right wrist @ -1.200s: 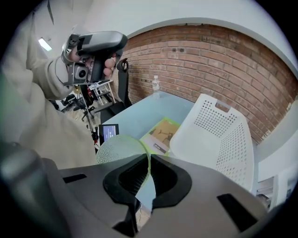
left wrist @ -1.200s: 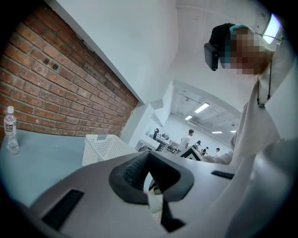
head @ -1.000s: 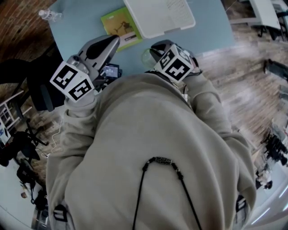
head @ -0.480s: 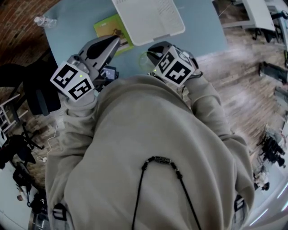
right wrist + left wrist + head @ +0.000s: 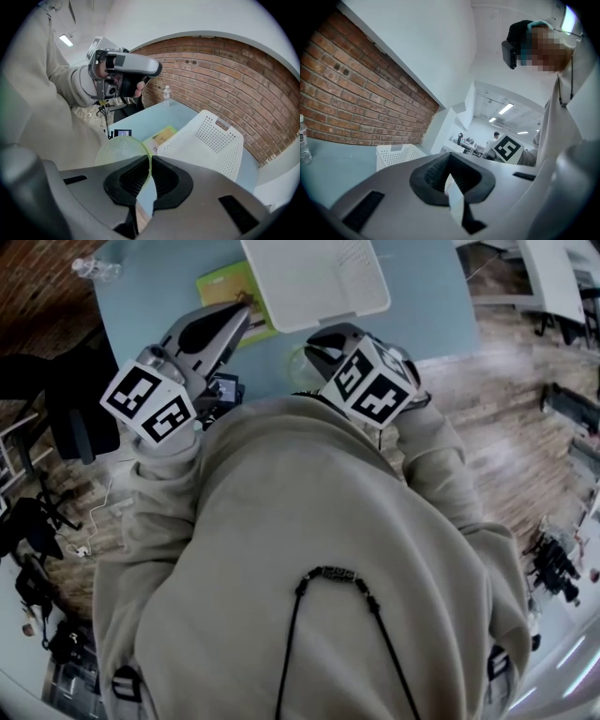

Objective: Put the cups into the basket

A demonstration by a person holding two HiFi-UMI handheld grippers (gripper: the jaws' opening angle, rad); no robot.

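Note:
My right gripper (image 5: 151, 161) is shut on the rim of a translucent green cup (image 5: 121, 150), which hangs tilted above the blue table near the person's chest. In the head view the cup (image 5: 302, 362) shows just left of the right gripper (image 5: 317, 341). A white perforated basket (image 5: 211, 140) stands on the table beyond it, also seen at the top of the head view as the basket (image 5: 314, 277). My left gripper (image 5: 449, 164) is raised with its jaws together and a thin white sliver in the seam; it carries no cup. It points toward the basket (image 5: 396, 154).
A green booklet (image 5: 223, 289) lies left of the basket. A small screen device (image 5: 123, 133) sits near the table's front edge. A water bottle (image 5: 166, 92) stands at the table's far end by the brick wall. Chairs and wood floor surround the table (image 5: 159, 296).
The head camera has shifted a little, so the basket and booklet sit slightly differently in the frame. Both grippers stay about where they were, and the right one still holds the green cup.

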